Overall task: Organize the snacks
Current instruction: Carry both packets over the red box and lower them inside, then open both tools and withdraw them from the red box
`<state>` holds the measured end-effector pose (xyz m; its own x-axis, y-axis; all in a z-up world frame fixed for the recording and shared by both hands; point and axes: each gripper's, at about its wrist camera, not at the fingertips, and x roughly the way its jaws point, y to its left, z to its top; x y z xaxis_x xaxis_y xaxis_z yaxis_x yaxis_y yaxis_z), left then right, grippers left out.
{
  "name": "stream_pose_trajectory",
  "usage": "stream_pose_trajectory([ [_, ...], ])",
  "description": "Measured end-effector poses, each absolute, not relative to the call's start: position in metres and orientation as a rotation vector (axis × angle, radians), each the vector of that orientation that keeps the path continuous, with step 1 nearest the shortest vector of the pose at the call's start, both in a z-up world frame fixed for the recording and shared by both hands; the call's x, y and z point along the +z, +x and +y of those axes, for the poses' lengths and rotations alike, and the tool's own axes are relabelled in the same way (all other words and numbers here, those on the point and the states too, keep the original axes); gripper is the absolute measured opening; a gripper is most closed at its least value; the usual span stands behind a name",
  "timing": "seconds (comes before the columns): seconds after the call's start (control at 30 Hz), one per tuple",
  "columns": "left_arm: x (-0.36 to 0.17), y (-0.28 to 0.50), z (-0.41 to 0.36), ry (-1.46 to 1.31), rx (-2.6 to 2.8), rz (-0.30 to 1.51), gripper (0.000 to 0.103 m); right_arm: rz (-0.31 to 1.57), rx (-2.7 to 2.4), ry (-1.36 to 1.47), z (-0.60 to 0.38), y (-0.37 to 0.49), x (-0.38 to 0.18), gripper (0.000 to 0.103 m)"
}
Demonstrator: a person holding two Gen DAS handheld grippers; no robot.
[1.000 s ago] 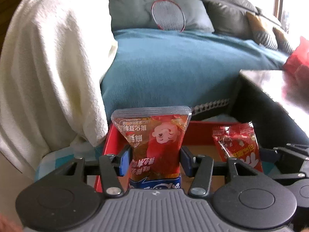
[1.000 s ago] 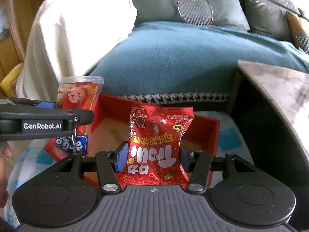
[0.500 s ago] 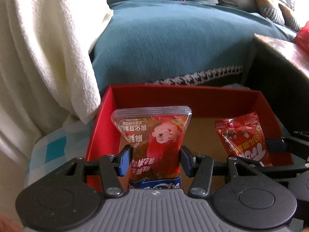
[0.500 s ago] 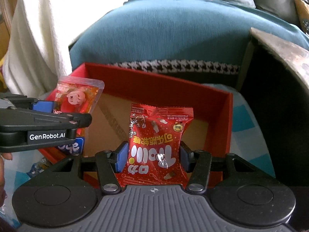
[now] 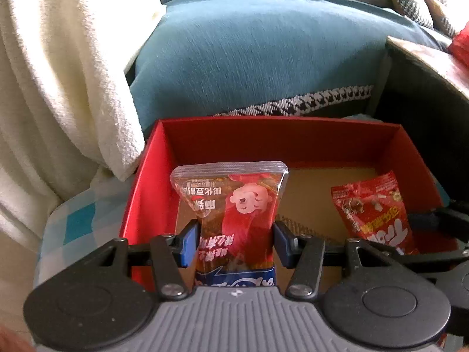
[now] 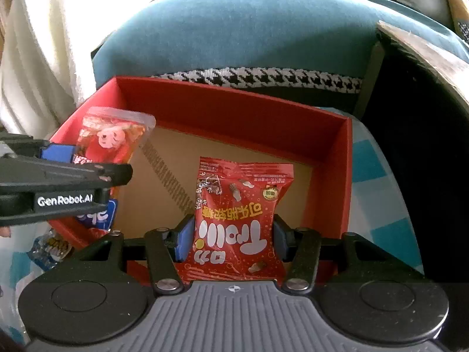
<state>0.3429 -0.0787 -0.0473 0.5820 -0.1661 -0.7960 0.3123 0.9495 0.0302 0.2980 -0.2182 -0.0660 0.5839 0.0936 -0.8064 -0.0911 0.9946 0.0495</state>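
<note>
A red cardboard box (image 5: 263, 138) with a brown floor stands open below both grippers; it also shows in the right wrist view (image 6: 234, 108). My left gripper (image 5: 234, 242) is shut on a clear-topped red snack packet (image 5: 234, 205) over the box's left part. My right gripper (image 6: 231, 239) is shut on a red candy bag (image 6: 237, 217) over the box's right part. Each packet shows in the other view: the red candy bag (image 5: 372, 211) and the clear-topped packet (image 6: 111, 138).
A teal sofa (image 5: 263, 50) with a houndstooth trim lies behind the box. A white blanket (image 5: 58, 73) hangs at the left. A dark table (image 5: 425, 67) stands at the right. A blue checked cloth (image 6: 381, 199) lies under the box. A small blue wrapper (image 6: 49, 249) lies left of the box.
Both grippers have moved forward and tilted down over the red box, still holding their packets. The box's inside has come fully into view.
</note>
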Motion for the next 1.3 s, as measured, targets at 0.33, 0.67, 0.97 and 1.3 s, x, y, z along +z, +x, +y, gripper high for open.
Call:
stream_pose_trajectory([
  [0.33,-0.060,0.351,-0.085,0.202,-0.268,0.951,0.048,0.934,0.104,-0.043,-0.214,0.301,-0.069,0.063],
  [0.67,-0.056,0.349,-0.086,0.194,-0.270,0.965,0.052,0.910,0.080,-0.040,-0.218,0.296,-0.065,0.072],
  [0.97,-0.035,0.337,-0.079,0.166,-0.280,0.929,0.060,0.862,0.077,-0.032,-0.219,0.290,-0.045,0.076],
  [1.3,-0.006,0.313,-0.053,0.096,-0.275,0.901,0.064,0.820,0.075,-0.013,-0.221,0.271,-0.022,0.080],
])
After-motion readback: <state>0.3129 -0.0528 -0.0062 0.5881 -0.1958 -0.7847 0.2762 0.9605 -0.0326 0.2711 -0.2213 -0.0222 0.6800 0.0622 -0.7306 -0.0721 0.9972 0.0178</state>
